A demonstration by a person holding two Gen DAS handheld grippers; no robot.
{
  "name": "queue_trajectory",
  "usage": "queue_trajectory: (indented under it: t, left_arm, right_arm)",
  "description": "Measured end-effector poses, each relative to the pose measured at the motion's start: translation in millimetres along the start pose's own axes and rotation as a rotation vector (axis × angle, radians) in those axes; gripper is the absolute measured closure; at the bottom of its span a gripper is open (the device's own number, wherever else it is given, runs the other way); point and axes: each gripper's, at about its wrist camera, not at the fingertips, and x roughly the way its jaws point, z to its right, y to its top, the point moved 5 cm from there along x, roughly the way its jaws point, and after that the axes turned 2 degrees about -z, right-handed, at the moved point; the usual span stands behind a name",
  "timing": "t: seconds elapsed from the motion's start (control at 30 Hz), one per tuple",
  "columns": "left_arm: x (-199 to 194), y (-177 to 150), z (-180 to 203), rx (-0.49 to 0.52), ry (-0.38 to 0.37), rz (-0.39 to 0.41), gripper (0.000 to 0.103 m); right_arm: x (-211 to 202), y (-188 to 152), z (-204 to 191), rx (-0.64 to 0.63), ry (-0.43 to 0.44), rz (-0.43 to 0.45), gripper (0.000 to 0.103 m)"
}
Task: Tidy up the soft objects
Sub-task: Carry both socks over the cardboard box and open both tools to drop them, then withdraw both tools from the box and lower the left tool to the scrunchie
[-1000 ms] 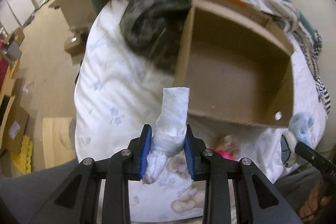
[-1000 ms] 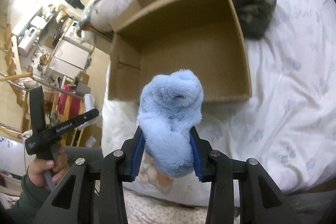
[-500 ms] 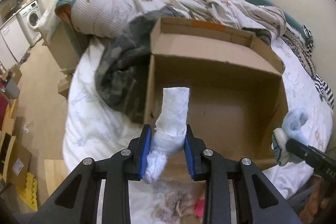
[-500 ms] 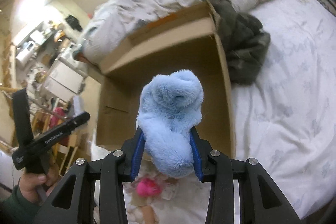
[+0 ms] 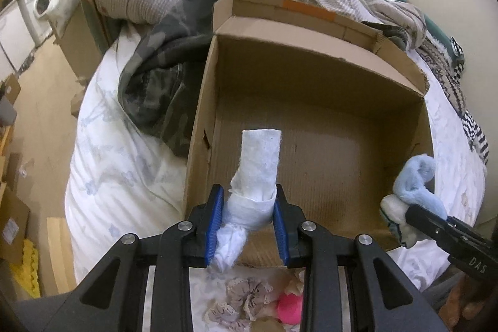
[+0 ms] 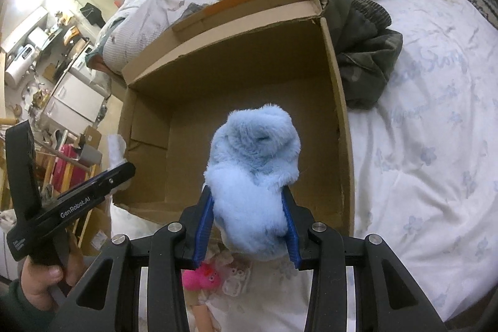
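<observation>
Ahead of both grippers gapes an open brown cardboard box; left gripper pinches a rolled white cloth, right gripper clamps a fluffy blue plush, apparently poised for dropping inside.

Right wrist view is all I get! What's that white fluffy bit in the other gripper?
Observer: The left gripper is shut on a rolled white cloth.
Operator: Is it in the box yet?
Observer: No. It is gripped and pokes out over the box floor, not lying in it.
Operator: Anything left outside?
Observer: A beige frilly thing lies on the bed by the pink toy.
</observation>
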Motion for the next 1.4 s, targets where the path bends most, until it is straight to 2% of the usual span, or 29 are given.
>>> queue_trajectory:
  t: [0.53,0.6,0.63,0.67,0.7,0.73,0.77,0.83,1.07,1.4]
  left_arm:
    - [-3,2,11,0.037,-0.005,0.017,0.075]
    - [-2,2,12,0.040,-0.011,0.012,0.074]
    - [-2,2,13,0.042,-0.015,0.005,0.071]
    - [-2,2,15,0.044,-0.022,-0.005,0.066]
    - [-1,2,17,0.050,-0.035,-0.016,0.054]
    - [-2,2,18,0.053,-0.036,-0.015,0.044]
    - [-4,2,19,0.056,-0.028,-0.003,0.041]
    - [-10,4,21,0.066,-0.006,0.033,0.036]
    - [-11,3,24,0.095,0.014,0.033,0.034]
    - [-12,3,16,0.066,0.027,0.028,0.034]
  right_arm:
    - [7,1,-2,-0.023,-0.035,-0.012,0.059]
    - [8,1,-1,-0.016,-0.030,-0.012,0.055]
    - [7,1,-1,-0.011,-0.028,-0.010,0.054]
    - [7,1,0,-0.007,-0.024,-0.008,0.047]
    - [6,3,-1,-0.001,-0.016,-0.004,0.036]
    - [4,4,-2,0.004,-0.008,0.008,0.031]
    - [2,6,-2,0.008,-0.004,0.023,0.027]
    - [-4,9,-3,0.009,-0.009,0.053,0.024]
    - [-7,10,-3,-0.003,-0.020,0.071,0.021]
    - [-7,11,-8,-0.071,-0.100,0.099,0.021]
